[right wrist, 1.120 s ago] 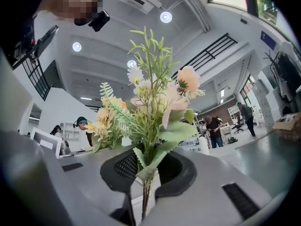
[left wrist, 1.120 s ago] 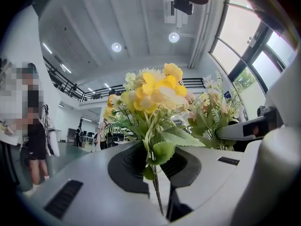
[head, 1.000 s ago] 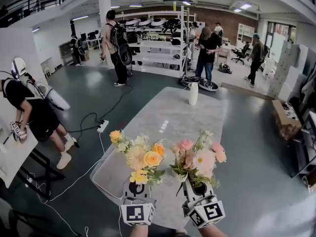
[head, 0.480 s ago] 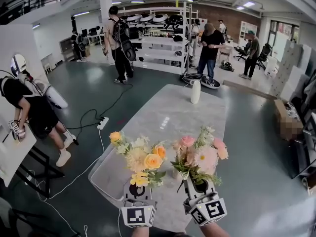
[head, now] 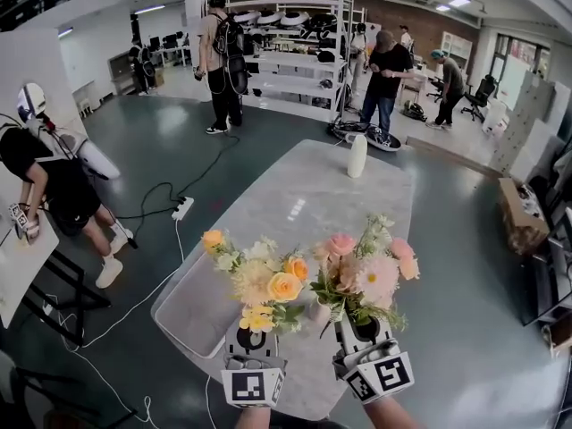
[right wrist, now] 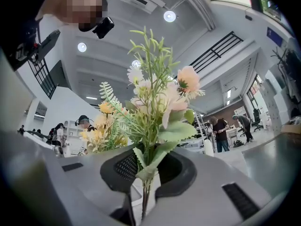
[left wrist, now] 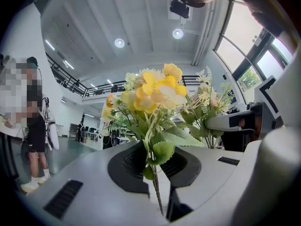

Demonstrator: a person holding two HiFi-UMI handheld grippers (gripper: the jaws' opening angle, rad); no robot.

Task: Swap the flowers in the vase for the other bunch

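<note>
In the head view my left gripper (head: pixel 254 332) is shut on the stems of a yellow and orange bunch (head: pixel 259 280), held upright over the near end of the pale stone table (head: pixel 295 204). Beside it my right gripper (head: pixel 362 331) is shut on the stems of a pink and peach bunch (head: pixel 366 271). The two bunches touch at their edges. A white vase (head: pixel 357 155) stands at the table's far end with nothing showing in it. In the left gripper view the yellow bunch (left wrist: pixel 150 91) rises from between the closed jaws. The right gripper view shows the pink bunch (right wrist: pixel 157 102) and the vase (right wrist: pixel 208 147) far off.
A power strip (head: pixel 182 208) and cables lie on the floor left of the table. A person (head: pixel 54 181) bends beside a white desk at the left. More people stand by the shelving (head: pixel 286 61) behind. A cardboard box (head: pixel 518 214) sits at the right.
Both grippers have moved a little forward over the table's near end, each still carrying its bunch. The vase has not moved.
</note>
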